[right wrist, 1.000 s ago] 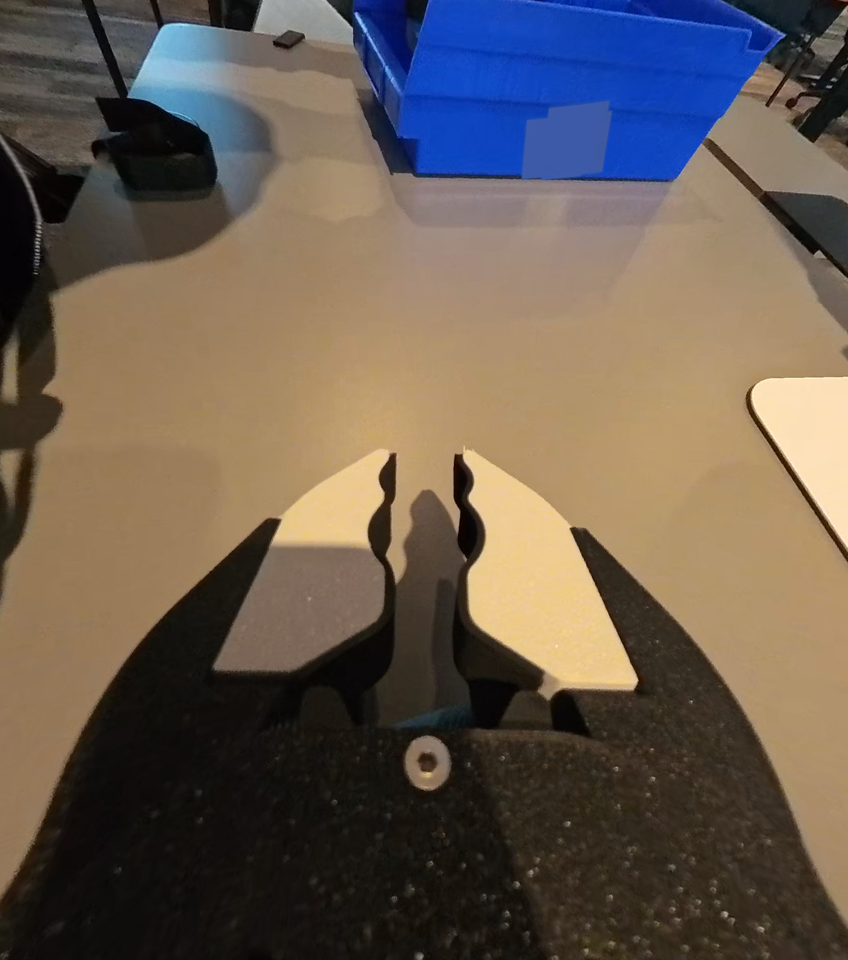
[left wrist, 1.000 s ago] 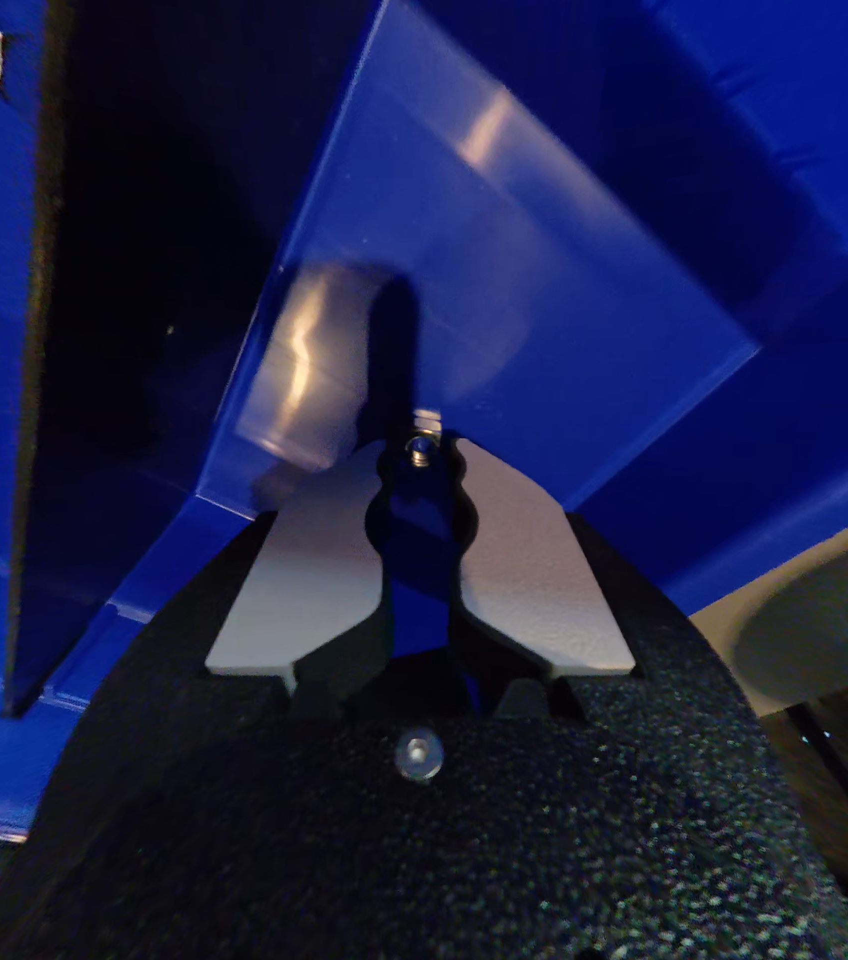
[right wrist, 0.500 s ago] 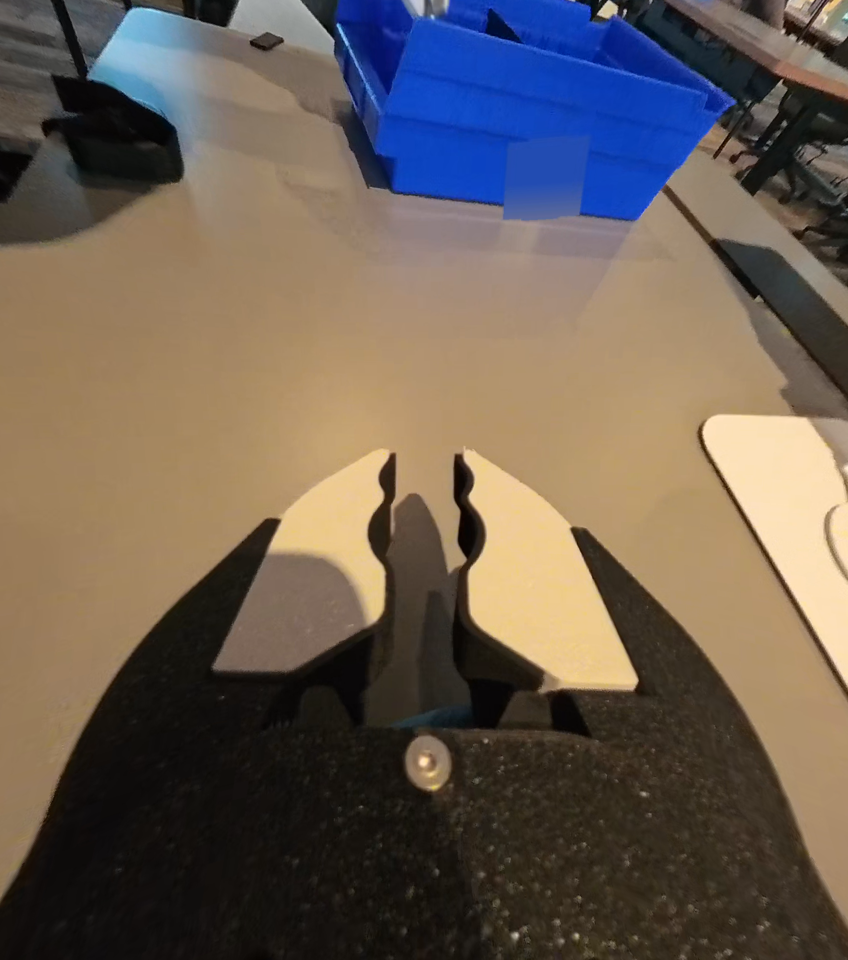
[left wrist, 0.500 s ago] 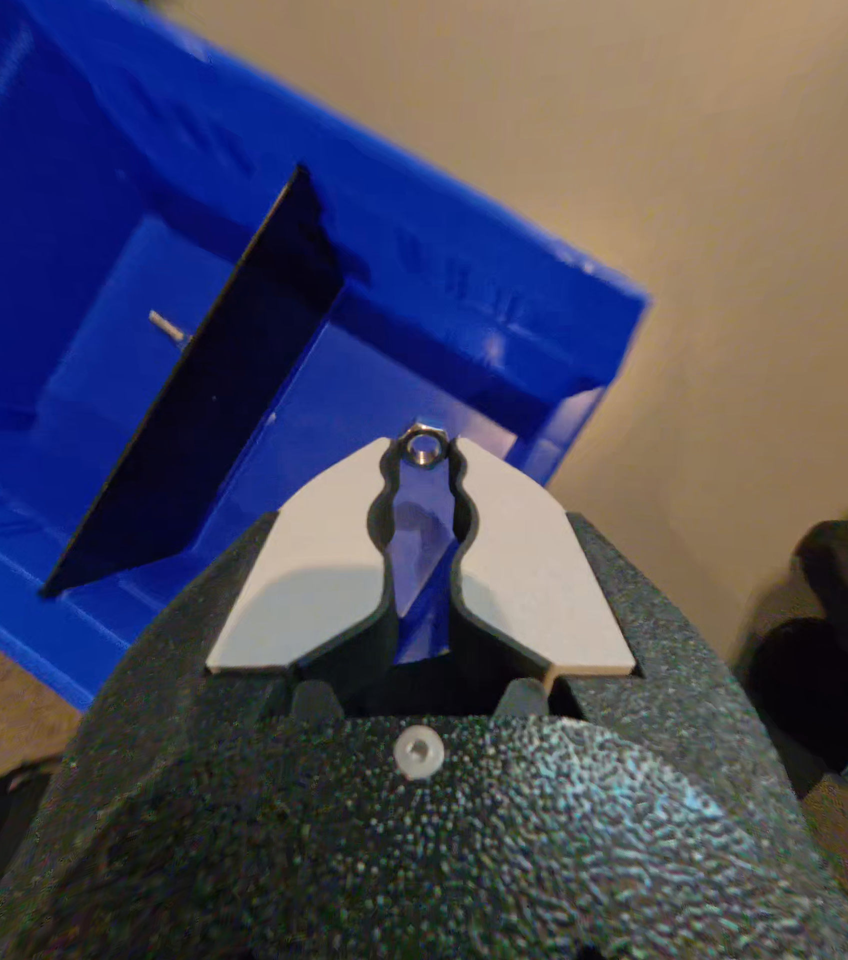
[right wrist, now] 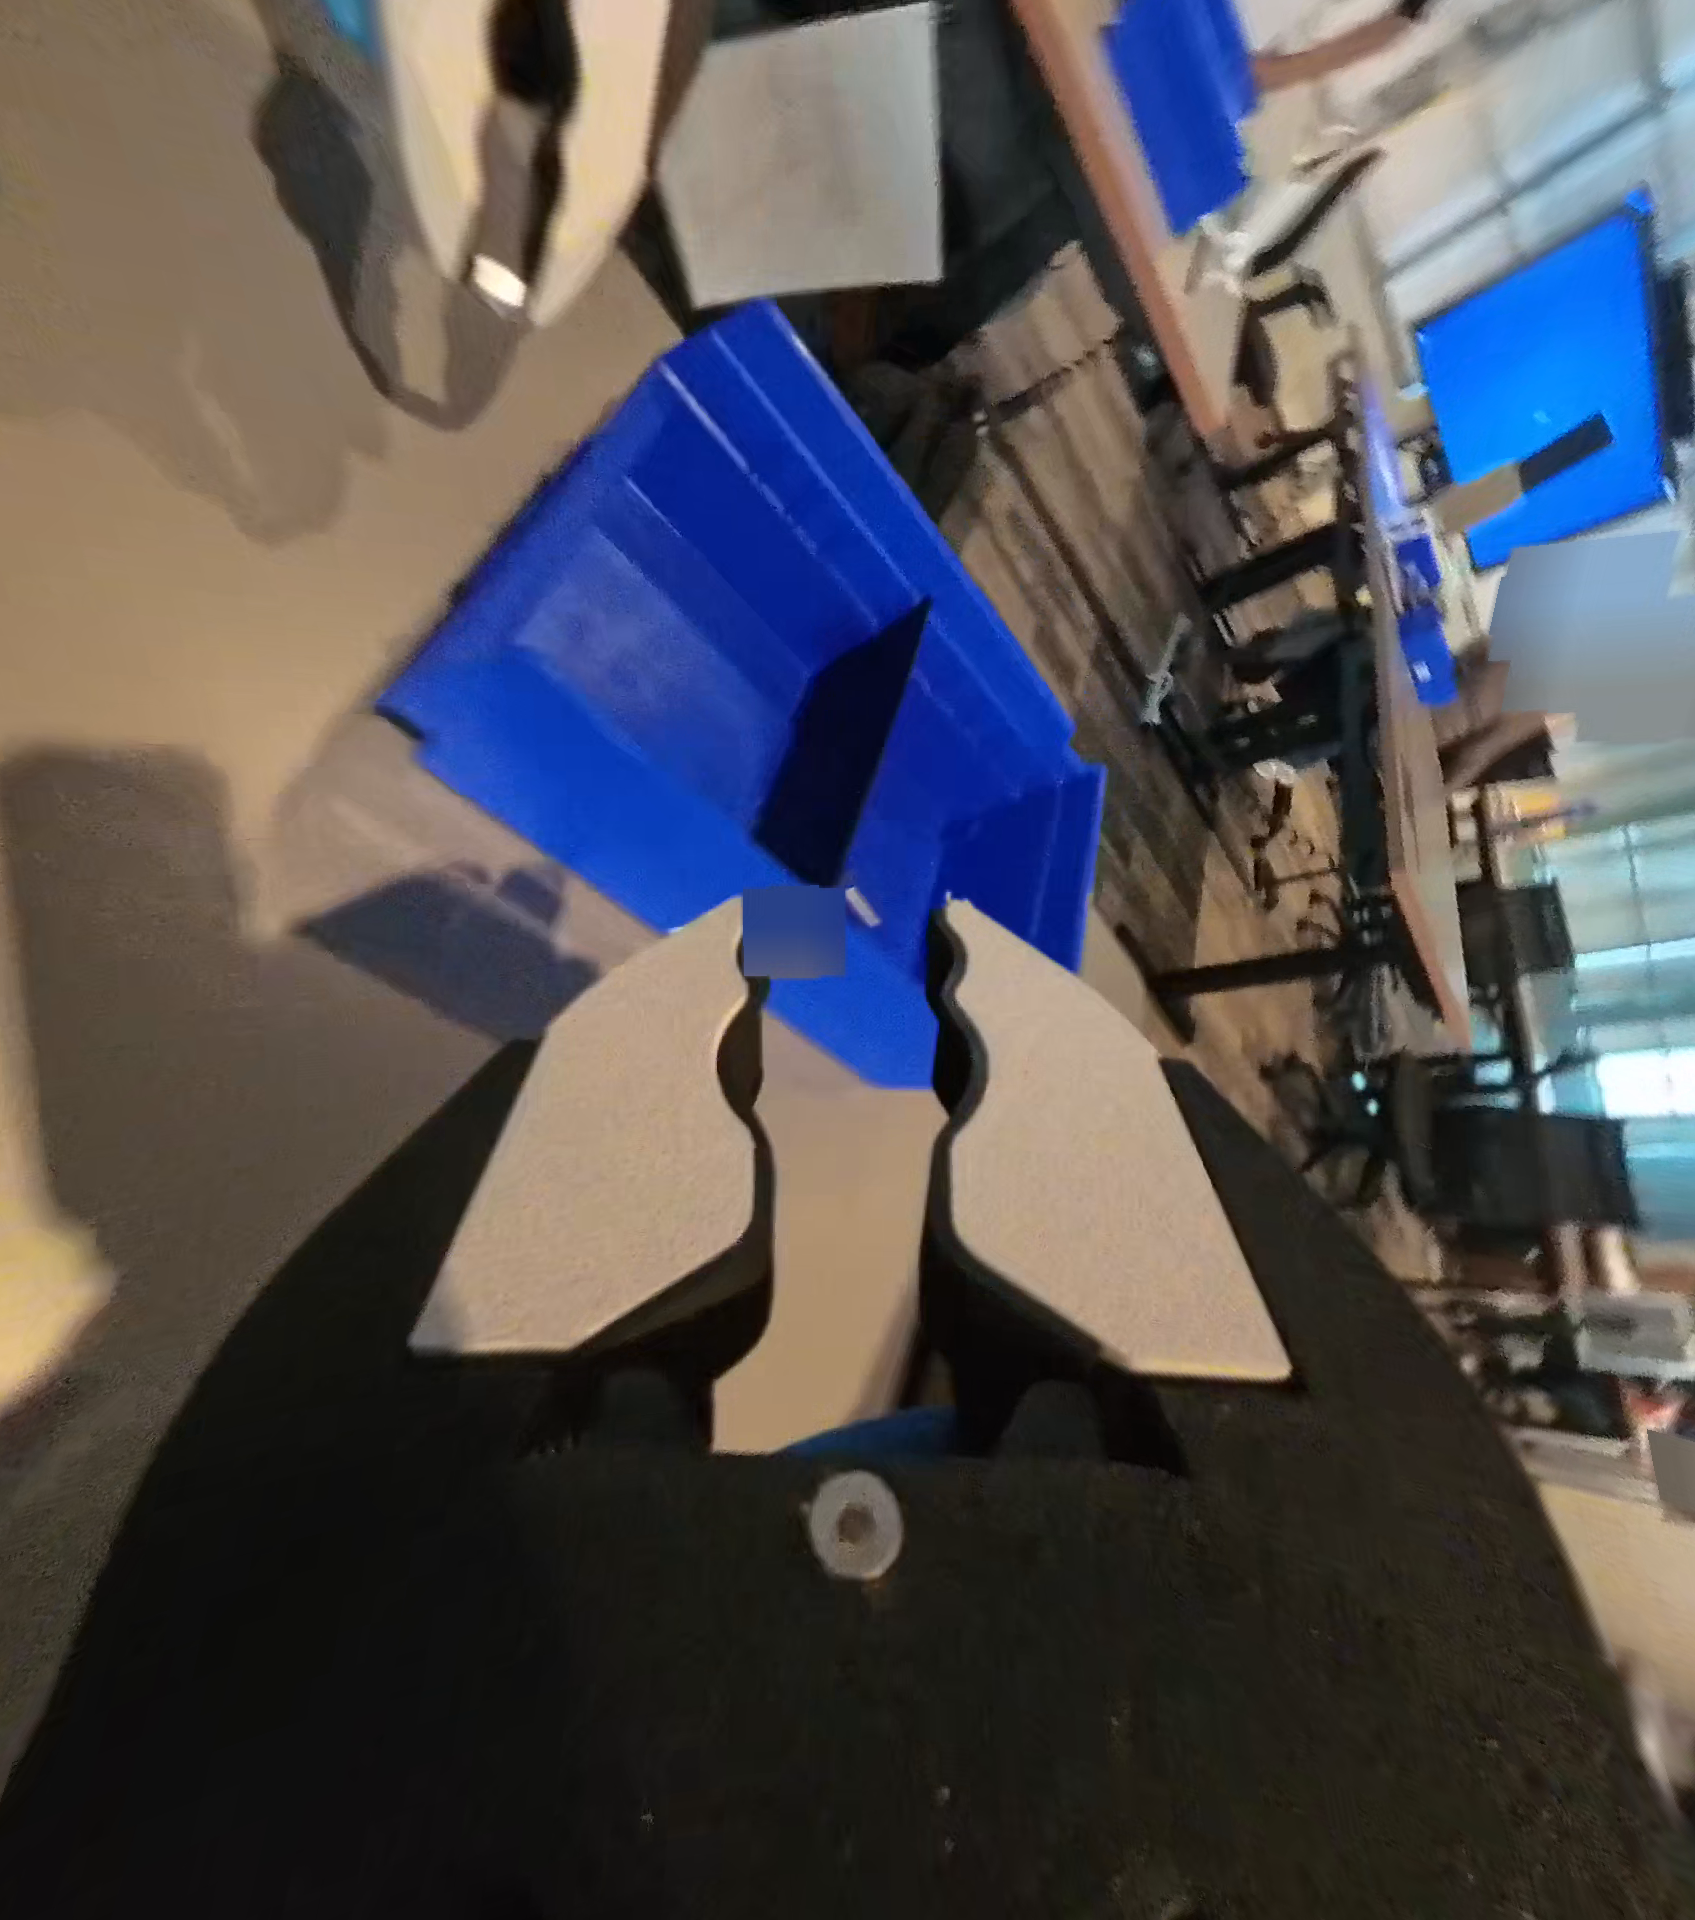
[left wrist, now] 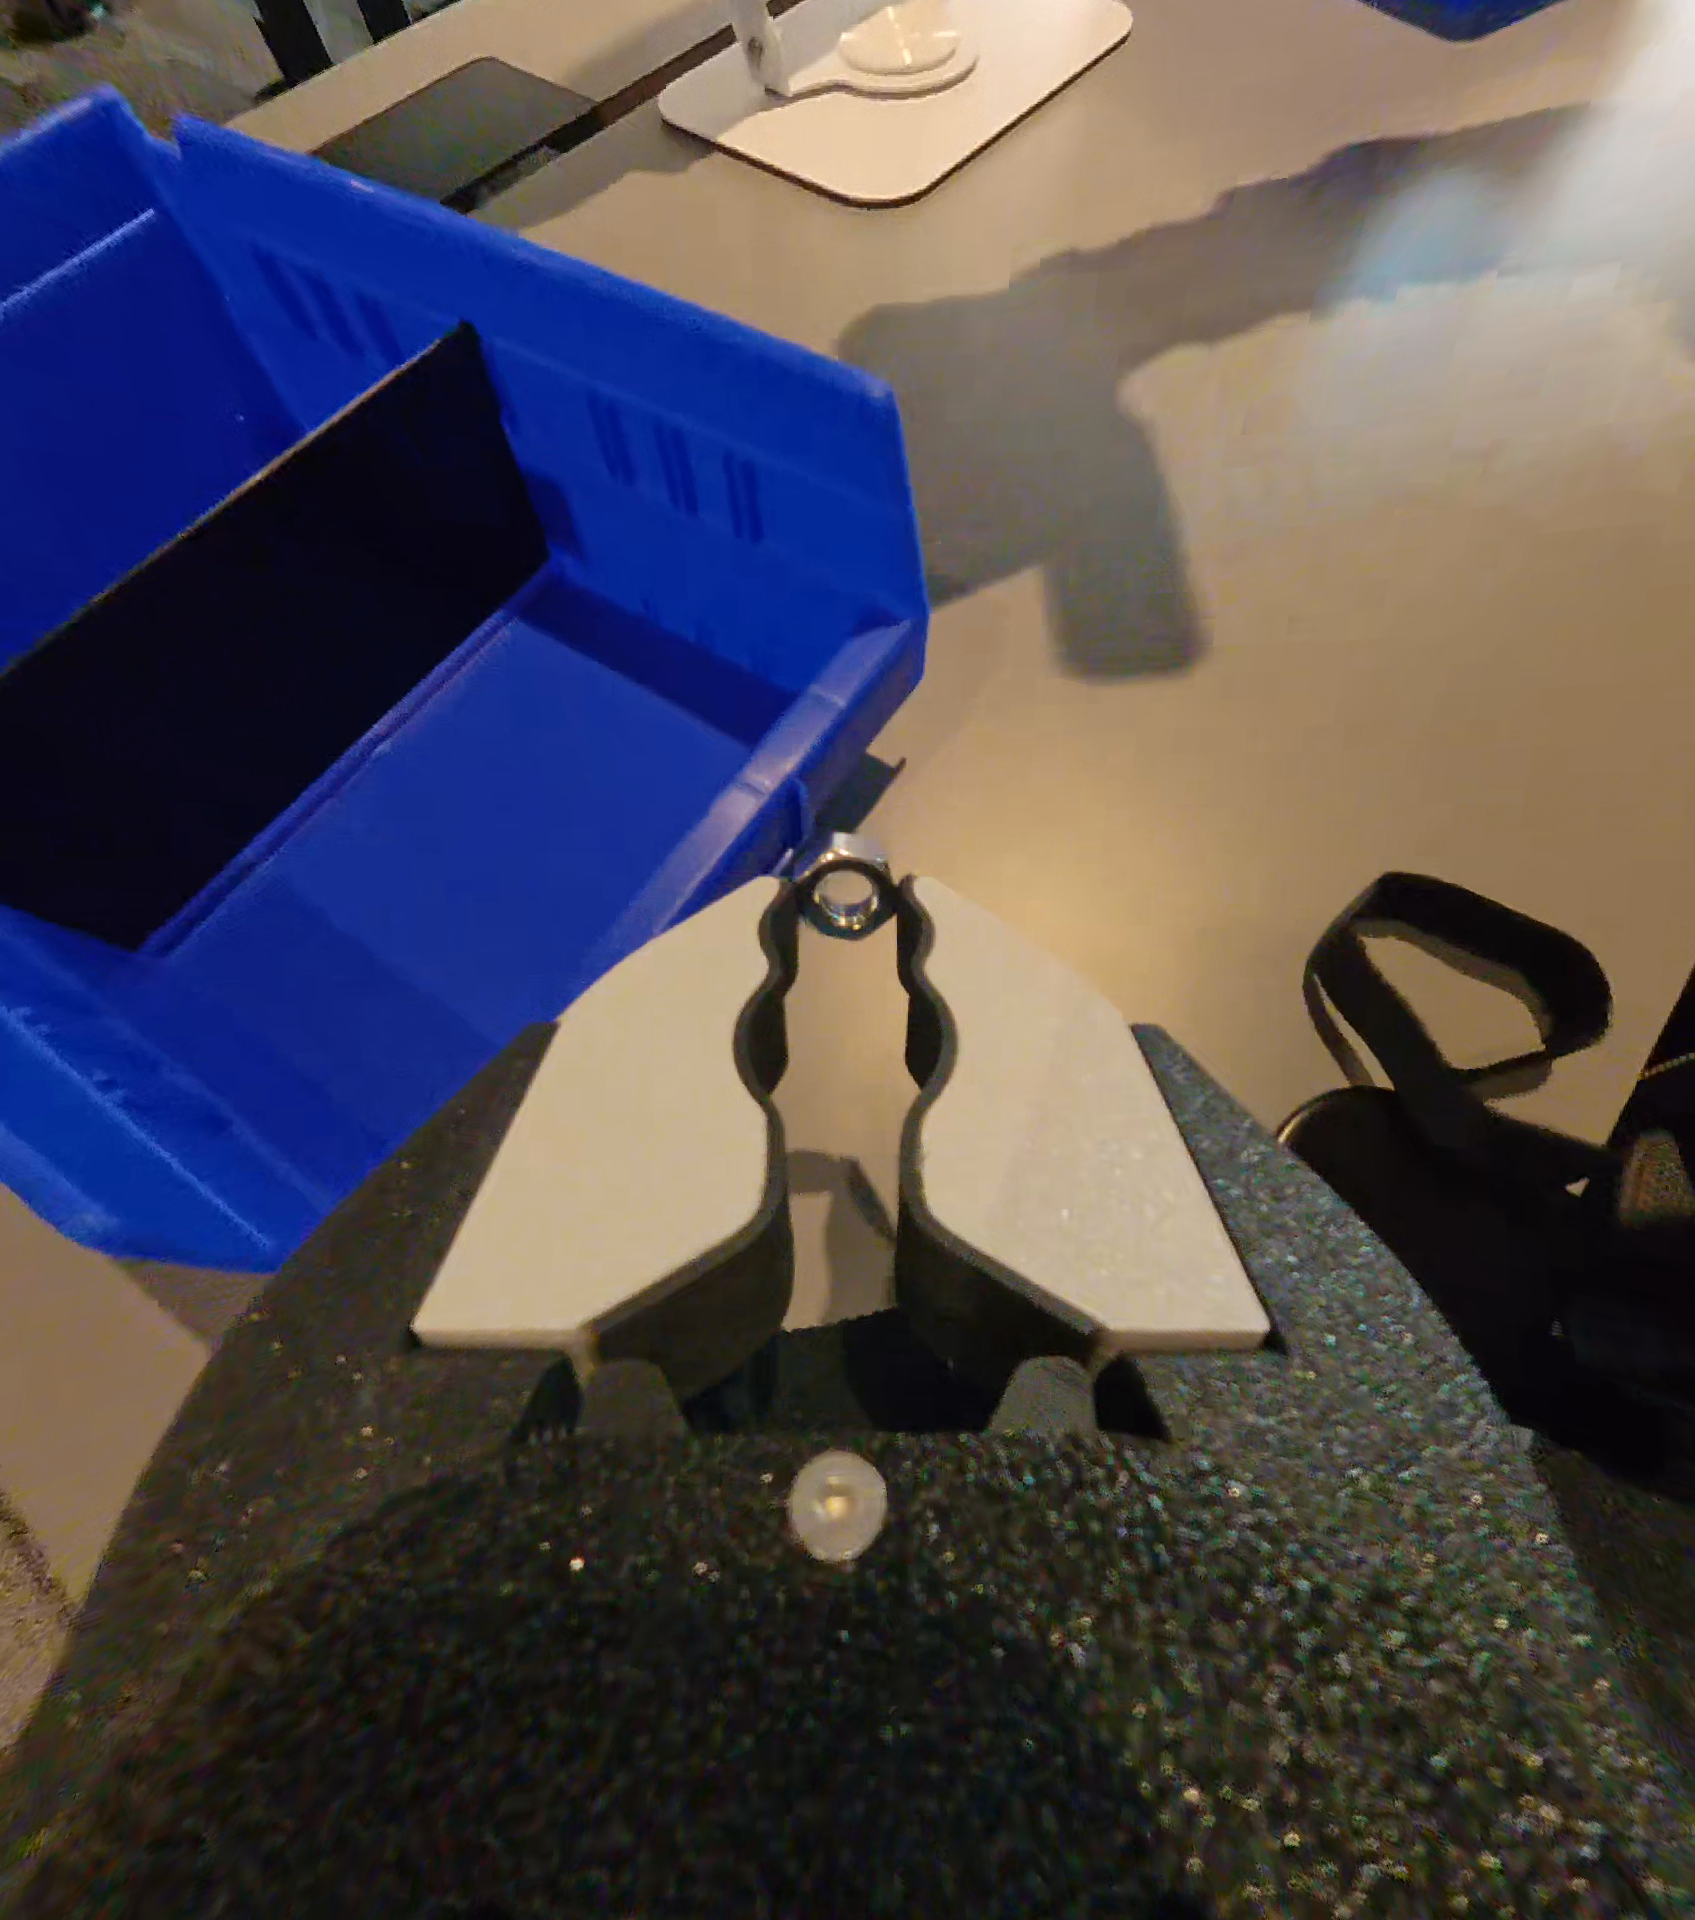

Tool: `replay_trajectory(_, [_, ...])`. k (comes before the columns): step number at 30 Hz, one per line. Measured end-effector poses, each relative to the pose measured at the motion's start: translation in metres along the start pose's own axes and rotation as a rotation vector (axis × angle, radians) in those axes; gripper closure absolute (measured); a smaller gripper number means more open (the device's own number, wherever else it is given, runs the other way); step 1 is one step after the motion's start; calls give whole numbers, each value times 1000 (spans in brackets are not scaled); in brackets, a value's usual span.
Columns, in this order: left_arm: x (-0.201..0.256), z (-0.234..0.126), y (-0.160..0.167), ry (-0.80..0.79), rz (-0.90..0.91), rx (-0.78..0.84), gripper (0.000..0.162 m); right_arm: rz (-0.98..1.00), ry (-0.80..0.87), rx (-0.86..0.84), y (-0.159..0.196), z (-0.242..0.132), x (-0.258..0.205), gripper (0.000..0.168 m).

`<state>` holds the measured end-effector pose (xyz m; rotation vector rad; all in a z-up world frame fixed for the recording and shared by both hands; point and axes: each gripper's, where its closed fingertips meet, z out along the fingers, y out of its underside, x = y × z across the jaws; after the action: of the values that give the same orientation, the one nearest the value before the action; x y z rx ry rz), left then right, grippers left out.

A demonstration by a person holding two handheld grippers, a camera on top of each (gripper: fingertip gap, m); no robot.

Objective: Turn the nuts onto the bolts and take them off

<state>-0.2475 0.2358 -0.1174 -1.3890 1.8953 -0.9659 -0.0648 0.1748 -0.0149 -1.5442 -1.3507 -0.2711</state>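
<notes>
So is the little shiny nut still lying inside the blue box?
No, the nut is pinched between the tips of the left gripper, outside the blue box and above the table.

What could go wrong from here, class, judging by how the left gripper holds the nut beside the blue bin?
1. The nut is pinched only at the very tips of the left gripper, so it could slip or twist out.
2. It hangs over the table just past the blue bin, so a dropped nut might roll away.
3. The right gripper is open and holds no bolt, so threading cannot start yet.
</notes>
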Motion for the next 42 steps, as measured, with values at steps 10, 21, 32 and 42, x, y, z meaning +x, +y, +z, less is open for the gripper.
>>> replay_trajectory(10, [-4,1,37,8,-95,98,144,-345,-535,-333,61,187,69,141])
replay_trajectory(21, [-1,-6,53,64,-141,145,144,-472,-840,-512,132,239,12,143])
replay_trajectory(32, [5,-7,48,86,-130,177,144,-501,-871,-580,146,249,3,149])
replay_trajectory(42, [9,-13,40,64,-130,220,144,-486,-854,-694,146,246,1,159])
